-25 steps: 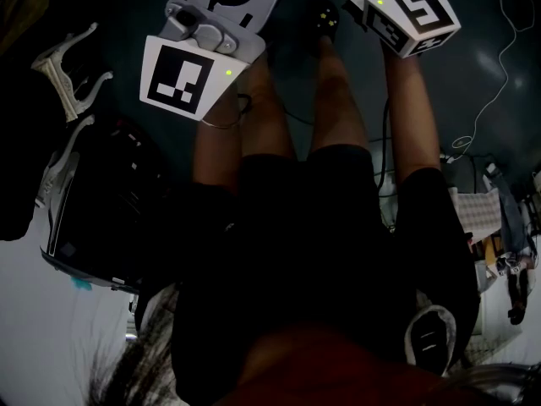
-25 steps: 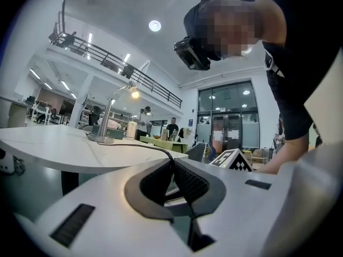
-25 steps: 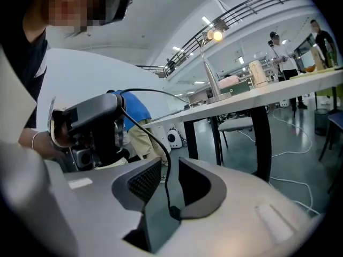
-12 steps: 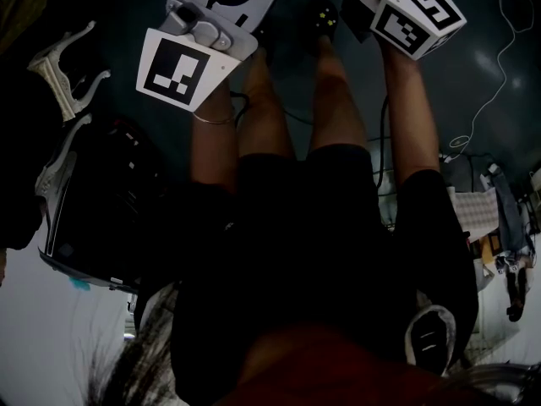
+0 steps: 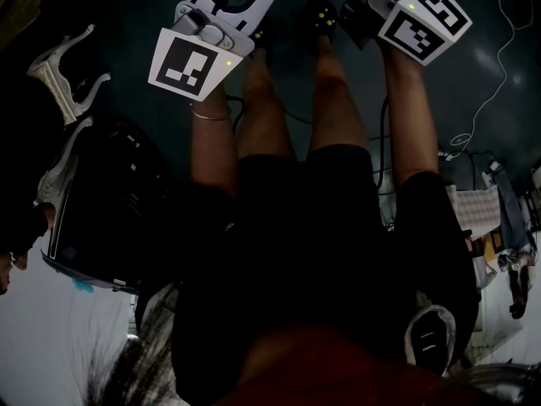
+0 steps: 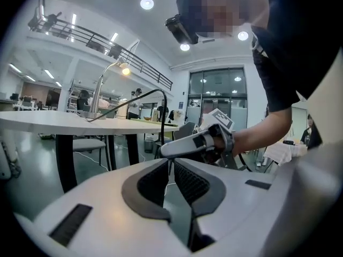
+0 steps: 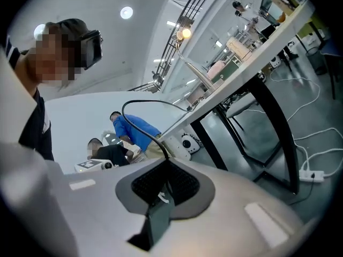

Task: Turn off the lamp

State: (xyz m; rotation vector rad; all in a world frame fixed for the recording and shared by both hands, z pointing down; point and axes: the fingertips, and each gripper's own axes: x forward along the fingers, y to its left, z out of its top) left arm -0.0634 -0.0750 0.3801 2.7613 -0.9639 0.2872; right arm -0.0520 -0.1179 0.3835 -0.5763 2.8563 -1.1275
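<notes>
You hold 2 arms outstretched; left gripper (image 6: 170, 161) and right gripper (image 7: 166, 166) pinched closed, empty; lamp (image 6: 124, 70) lit.

white table (image 6: 53, 122); power strip (image 7: 312, 176) on floor; person in blue (image 7: 137, 129)

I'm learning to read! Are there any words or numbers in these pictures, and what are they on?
No words or numbers can be read anywhere.
Left cube: black and white squares, a pattern, not letters.
Right cube: the same kind of pattern, not letters.
</notes>
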